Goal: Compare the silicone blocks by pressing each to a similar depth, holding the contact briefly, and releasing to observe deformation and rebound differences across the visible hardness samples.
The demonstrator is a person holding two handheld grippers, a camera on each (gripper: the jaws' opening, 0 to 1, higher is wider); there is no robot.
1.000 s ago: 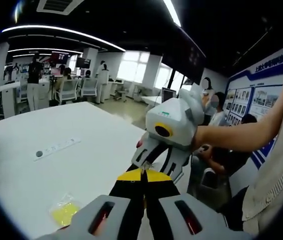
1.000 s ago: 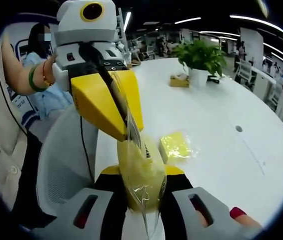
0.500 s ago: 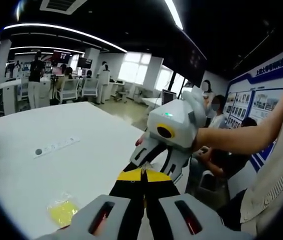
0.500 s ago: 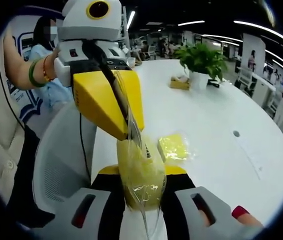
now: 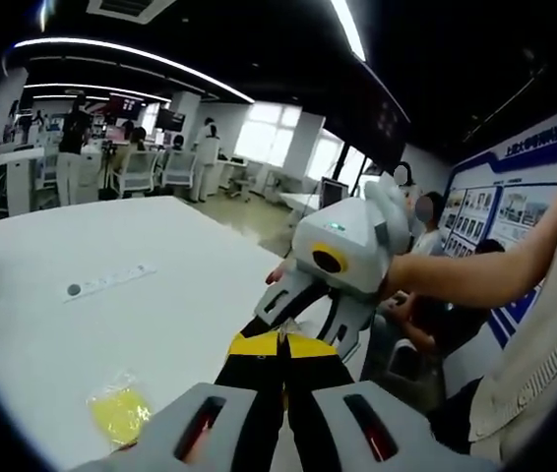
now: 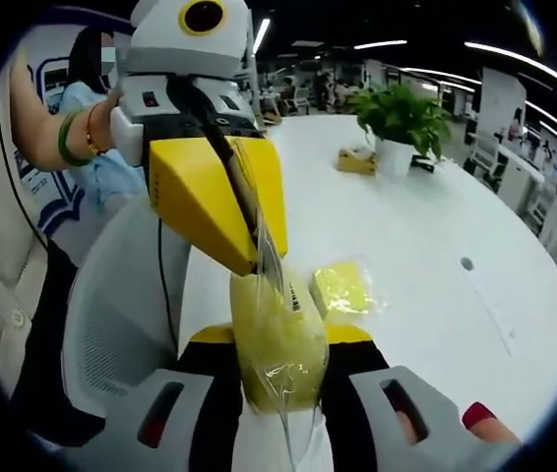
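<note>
In the right gripper view, a yellow silicone block in a clear bag (image 6: 277,344) was pinched between the right tongs (image 6: 278,339), just above the near edge of the white tabletop (image 6: 436,221). The top edge of the same bag was nipped by the left tongs (image 6: 259,258), which were pressed together on it and came down from above. A second bagged yellow block (image 6: 345,288) was seen lying flat on the tabletop, just beside the held one. A potted plant (image 6: 397,123) was seen far back on the tabletop. In the left gripper view, the left tongs (image 5: 280,339) were seen closed, tip to tip with the right tongs (image 5: 293,317), and the second block (image 5: 121,413) was seen on the tabletop (image 5: 111,324) below.
</note>
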